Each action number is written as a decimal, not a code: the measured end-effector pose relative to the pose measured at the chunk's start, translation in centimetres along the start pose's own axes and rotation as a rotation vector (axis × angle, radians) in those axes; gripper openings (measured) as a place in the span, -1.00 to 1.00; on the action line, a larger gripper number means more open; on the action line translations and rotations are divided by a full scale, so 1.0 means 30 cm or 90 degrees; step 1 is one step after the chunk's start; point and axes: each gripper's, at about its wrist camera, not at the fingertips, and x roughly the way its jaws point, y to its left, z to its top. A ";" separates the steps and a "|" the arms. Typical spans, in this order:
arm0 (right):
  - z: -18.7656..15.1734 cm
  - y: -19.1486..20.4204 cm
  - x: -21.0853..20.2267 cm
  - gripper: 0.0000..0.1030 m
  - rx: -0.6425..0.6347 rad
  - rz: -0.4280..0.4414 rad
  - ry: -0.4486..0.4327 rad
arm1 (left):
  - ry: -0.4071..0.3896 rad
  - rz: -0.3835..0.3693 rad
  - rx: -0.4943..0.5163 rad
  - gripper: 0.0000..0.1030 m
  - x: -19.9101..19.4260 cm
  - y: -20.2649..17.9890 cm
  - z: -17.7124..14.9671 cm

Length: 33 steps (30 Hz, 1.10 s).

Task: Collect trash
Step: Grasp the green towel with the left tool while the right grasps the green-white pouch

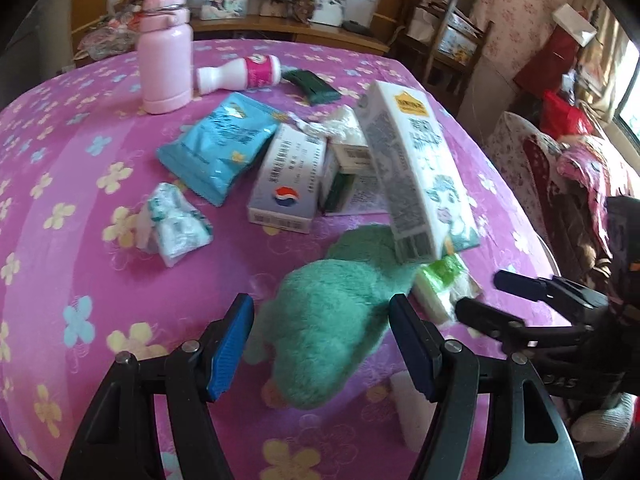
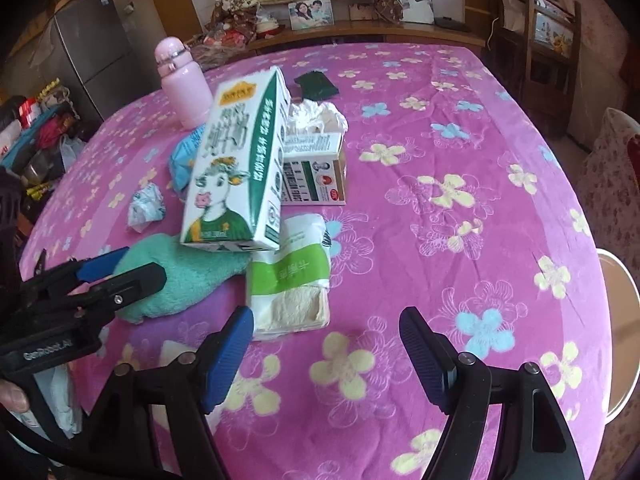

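Trash lies on a table with a pink flowered cloth [image 2: 460,152]. It includes a white and green milk carton [image 1: 416,176] [image 2: 236,164], a blue snack bag [image 1: 218,144], a crumpled wrapper [image 1: 172,220] [image 2: 146,204], small boxes [image 1: 284,184] [image 2: 316,176] and a crumpled tissue [image 2: 316,116]. My left gripper [image 1: 320,344] [image 2: 120,268] is open just above a fluffy green cloth [image 1: 328,328] [image 2: 180,284], its pads not pressing on it. My right gripper [image 2: 326,352] [image 1: 492,296] is open and empty, just short of a green and white tissue pack [image 2: 292,280] [image 1: 440,284].
A pink flask [image 1: 166,48] [image 2: 184,84] stands at the back left beside a lying white bottle with a pink label [image 1: 240,74]. A dark green packet [image 1: 312,84] lies further back. Wooden chairs [image 2: 540,40] stand past the far right corner and a fridge [image 2: 88,52] at the left.
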 end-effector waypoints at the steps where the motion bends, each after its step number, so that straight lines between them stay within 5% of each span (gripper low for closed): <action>1: 0.000 -0.001 0.010 0.52 0.000 0.006 0.005 | 0.010 0.000 0.014 0.37 0.009 -0.010 0.001; 5: 0.011 0.011 0.040 0.52 -0.012 0.024 0.008 | 0.024 0.009 0.033 0.37 0.030 -0.021 -0.002; 7: 0.020 0.024 0.052 0.52 -0.022 0.028 0.009 | 0.028 -0.003 0.034 0.12 0.029 -0.021 -0.006; 13: 0.038 0.061 0.077 0.49 -0.050 0.017 -0.006 | 0.027 0.033 0.032 -0.03 -0.021 0.002 -0.025; 14: 0.036 0.063 0.076 0.42 -0.054 0.009 -0.011 | 0.030 0.036 0.029 -0.03 -0.031 0.011 -0.030; 16: 0.029 0.053 0.062 -0.10 -0.053 0.001 -0.023 | 0.042 0.047 0.025 -0.03 -0.054 0.035 -0.045; 19: 0.008 0.018 0.027 -0.23 -0.041 0.003 -0.027 | 0.055 0.062 0.024 -0.03 -0.092 0.063 -0.074; 25: -0.059 -0.089 -0.079 -0.24 -0.015 -0.029 -0.043 | 0.030 0.094 -0.015 -0.03 -0.184 0.124 -0.098; 33: -0.119 -0.206 -0.216 -0.24 0.034 -0.043 -0.085 | -0.042 0.040 0.001 -0.03 -0.291 -0.027 -0.035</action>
